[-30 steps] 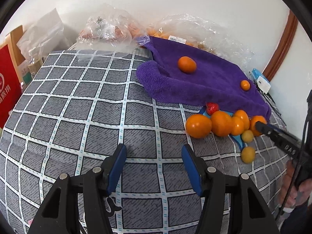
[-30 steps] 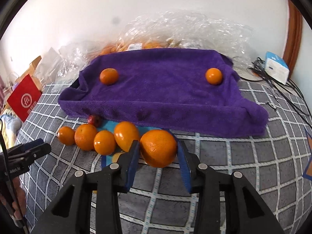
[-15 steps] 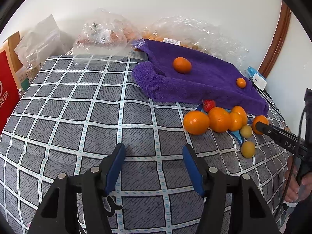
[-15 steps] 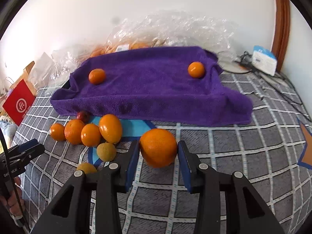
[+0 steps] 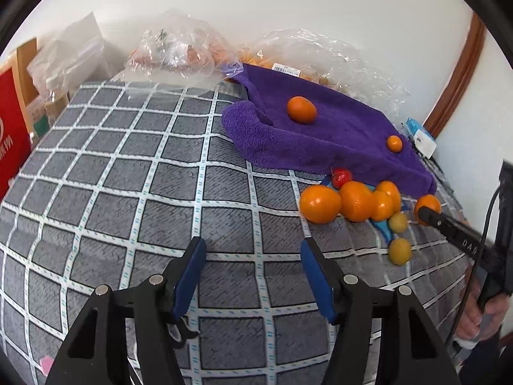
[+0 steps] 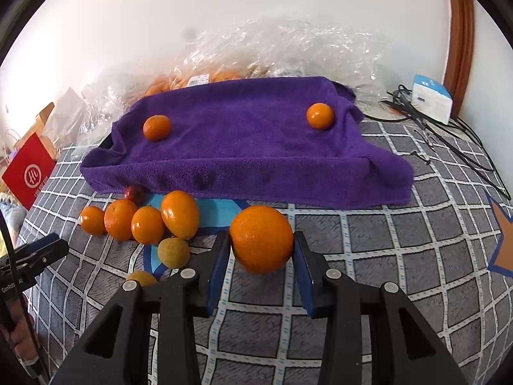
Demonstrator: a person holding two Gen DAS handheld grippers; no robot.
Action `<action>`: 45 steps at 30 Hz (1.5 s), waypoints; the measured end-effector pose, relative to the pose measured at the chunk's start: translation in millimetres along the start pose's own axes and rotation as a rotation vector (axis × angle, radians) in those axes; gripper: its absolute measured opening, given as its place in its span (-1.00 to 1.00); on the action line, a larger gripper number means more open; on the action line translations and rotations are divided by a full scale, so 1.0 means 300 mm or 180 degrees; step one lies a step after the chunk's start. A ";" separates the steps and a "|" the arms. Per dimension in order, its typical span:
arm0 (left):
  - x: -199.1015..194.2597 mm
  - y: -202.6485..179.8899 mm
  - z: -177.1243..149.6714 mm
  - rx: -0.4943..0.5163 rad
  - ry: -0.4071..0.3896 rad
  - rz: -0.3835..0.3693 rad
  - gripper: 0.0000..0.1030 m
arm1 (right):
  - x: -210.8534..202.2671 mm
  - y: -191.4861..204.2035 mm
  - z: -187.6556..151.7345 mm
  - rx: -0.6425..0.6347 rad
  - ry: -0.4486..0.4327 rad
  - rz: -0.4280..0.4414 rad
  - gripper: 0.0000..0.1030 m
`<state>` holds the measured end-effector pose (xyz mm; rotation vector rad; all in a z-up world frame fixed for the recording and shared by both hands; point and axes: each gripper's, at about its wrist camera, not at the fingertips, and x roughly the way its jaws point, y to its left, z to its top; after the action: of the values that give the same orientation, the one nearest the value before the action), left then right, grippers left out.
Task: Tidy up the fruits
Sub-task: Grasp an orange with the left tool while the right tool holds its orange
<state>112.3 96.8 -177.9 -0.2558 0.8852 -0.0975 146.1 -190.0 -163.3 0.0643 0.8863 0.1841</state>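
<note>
- Right tongs (image 6: 261,258) are clamped on a big orange (image 6: 261,239), blue pads pressed on both its sides, just above the grey checked bedspread (image 6: 400,256).
- Left tongs (image 5: 253,276) gape wide with nothing in them.
- At 10 o'clock from the big orange, a loose pile of oranges (image 6: 147,219) plus two yellowish fruits (image 6: 173,252).
- Further back at 12 o'clock, a purple towel (image 6: 250,150) carries two small oranges (image 6: 156,127).
- Plastic bags (image 6: 288,54) with more fruit sit by the wall.
</note>
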 end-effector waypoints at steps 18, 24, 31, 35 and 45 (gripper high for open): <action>0.118 -0.172 0.081 0.0180 0.0216 0.0067 0.15 | -0.084 -0.116 -0.019 -0.0105 -0.0024 -0.0224 -0.25; 0.144 -0.179 0.103 0.0102 0.0255 0.0065 -0.31 | -0.069 -0.128 -0.012 -0.0039 0.0041 -0.0222 -0.25; 0.101 -0.160 0.114 0.0116 0.0194 0.0096 -0.32 | -0.077 -0.086 0.016 -0.0021 -0.0005 -0.0163 -0.25; 0.053 -0.148 0.121 0.0087 0.0152 0.0059 -0.32 | -0.091 -0.066 0.030 0.0002 -0.0026 -0.0134 -0.25; -0.049 -0.151 0.152 0.0071 0.0051 0.0079 -0.32 | -0.172 -0.026 0.047 -0.0011 -0.0139 -0.0122 -0.25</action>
<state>139.2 64.1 -127.4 -0.2233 0.9026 -0.0864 126.4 -207.0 -116.0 0.0479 0.8432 0.1479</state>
